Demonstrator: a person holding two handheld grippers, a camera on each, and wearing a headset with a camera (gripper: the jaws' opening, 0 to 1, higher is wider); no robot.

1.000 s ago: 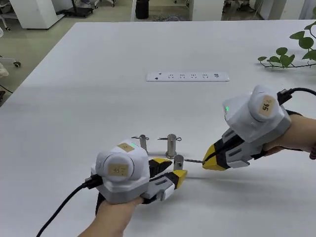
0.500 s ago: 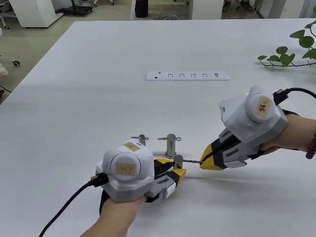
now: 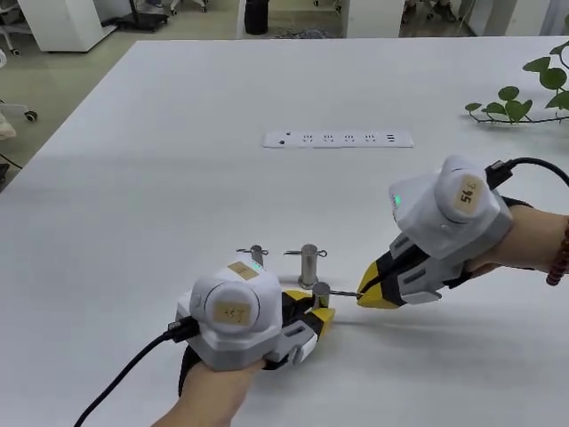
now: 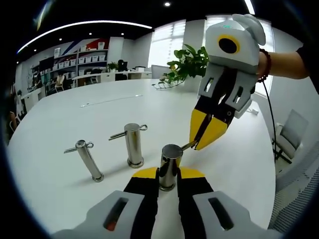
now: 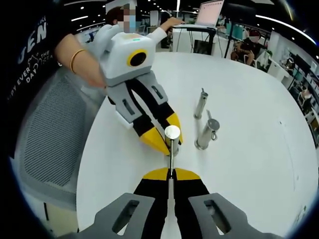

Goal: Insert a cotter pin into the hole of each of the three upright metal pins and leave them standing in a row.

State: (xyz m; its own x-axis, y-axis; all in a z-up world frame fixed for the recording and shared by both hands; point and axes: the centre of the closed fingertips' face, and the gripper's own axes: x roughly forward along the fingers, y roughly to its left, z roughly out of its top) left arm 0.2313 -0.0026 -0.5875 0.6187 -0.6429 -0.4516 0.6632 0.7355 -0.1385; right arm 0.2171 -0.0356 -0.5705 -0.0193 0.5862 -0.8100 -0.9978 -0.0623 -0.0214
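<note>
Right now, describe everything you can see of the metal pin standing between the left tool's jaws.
The short silvery cylindrical metal pin stands upright on the white table and has a flat round top. The left tool clamps its lower part. The thin wire cotter pin, held by the right tool, meets it just under the top.

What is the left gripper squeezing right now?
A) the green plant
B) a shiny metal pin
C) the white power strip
B: the left gripper has its jaws shut on the metal pin standing between them, while the right gripper holds a cotter pin at its top.
</note>
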